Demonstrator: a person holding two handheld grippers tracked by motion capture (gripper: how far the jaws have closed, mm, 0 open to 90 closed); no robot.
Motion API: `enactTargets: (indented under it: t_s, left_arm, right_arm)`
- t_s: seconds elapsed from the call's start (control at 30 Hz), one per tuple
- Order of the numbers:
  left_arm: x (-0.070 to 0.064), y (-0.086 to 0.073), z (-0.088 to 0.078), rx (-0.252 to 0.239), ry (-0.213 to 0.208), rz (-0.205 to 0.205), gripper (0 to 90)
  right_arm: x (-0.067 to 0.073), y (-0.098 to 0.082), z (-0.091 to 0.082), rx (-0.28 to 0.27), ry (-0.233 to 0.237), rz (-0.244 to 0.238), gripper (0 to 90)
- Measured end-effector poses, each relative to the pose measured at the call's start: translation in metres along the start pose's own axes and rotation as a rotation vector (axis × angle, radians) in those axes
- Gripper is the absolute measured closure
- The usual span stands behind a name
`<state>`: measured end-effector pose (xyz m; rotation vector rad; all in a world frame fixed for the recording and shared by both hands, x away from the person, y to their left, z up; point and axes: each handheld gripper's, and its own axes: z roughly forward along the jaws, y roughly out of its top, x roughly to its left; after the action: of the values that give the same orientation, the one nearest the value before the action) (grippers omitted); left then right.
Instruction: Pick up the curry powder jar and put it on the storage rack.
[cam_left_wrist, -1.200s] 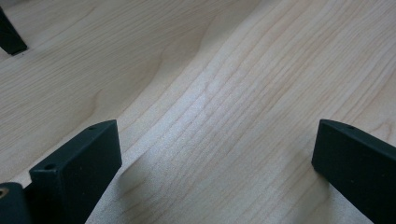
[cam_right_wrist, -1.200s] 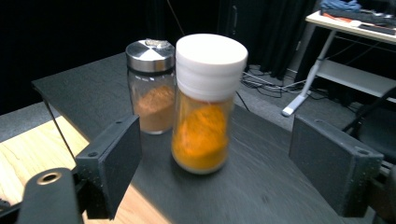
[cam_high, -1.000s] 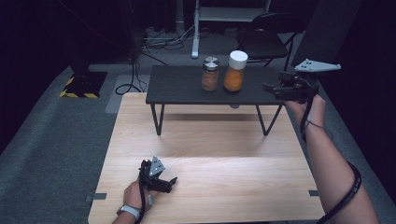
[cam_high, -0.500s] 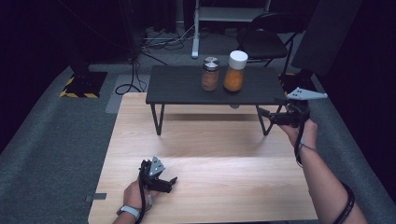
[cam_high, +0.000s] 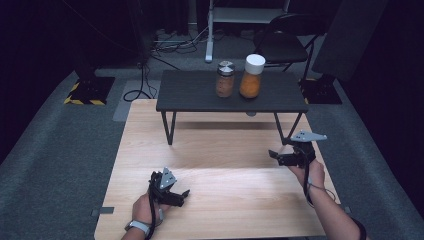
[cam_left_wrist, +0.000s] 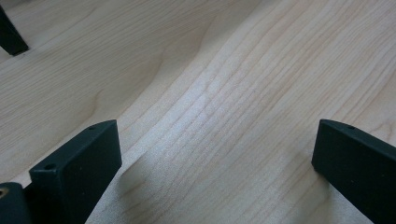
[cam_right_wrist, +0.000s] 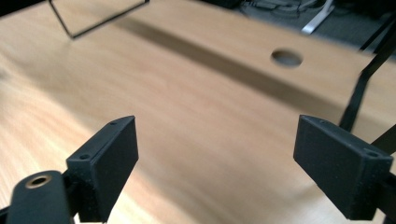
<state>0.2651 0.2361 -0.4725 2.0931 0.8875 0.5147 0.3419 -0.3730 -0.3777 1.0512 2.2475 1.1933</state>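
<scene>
Wooden tabletop (cam_high: 225, 165): far on a dark shelf (cam_high: 190, 92), two jars (cam_high: 225, 79) stand side by side. We hold the left gripper (cam_high: 177, 195) near-left, right gripper (cam_high: 275, 156) mid-right, each with jaws apart and empty.

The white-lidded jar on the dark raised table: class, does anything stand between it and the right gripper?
Nothing visible does. The right gripper, jaws open, is over the wooden table, below and in front of the dark raised table's right end. The white-lidded jar stands near the top's middle, with the silver-lidded jar on its other side.
</scene>
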Motion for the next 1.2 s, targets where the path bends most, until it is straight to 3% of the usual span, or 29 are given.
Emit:
enactTargets:
  t_s: [0.37, 0.5, 0.8, 0.97, 1.2]
  left_arm:
    - [0.000, 0.000, 0.000, 0.000, -0.001, -0.001, 0.9]
    - [0.000, 0.000, 0.000, 0.000, -0.001, -0.001, 0.9]
    - [0.000, 0.000, 0.000, 0.000, -0.001, 0.001, 0.9]
    - [0.000, 0.000, 0.000, 0.000, -0.001, 0.001, 0.9]
    - [0.001, 0.000, 0.000, 0.000, -0.002, 0.000, 0.9]
  right_arm:
    - [0.000, -0.037, 0.018, 0.096, 0.029, 0.004, 10.0]
    - [0.005, -0.050, 0.028, 0.133, 0.028, -0.015, 9.9]
    - [0.010, -0.058, 0.035, 0.163, 0.018, -0.017, 9.9]
    - [0.013, -0.061, 0.036, 0.162, 0.004, -0.034, 8.5]
    - [0.011, -0.071, 0.040, 0.118, 0.014, -0.040, 3.0]
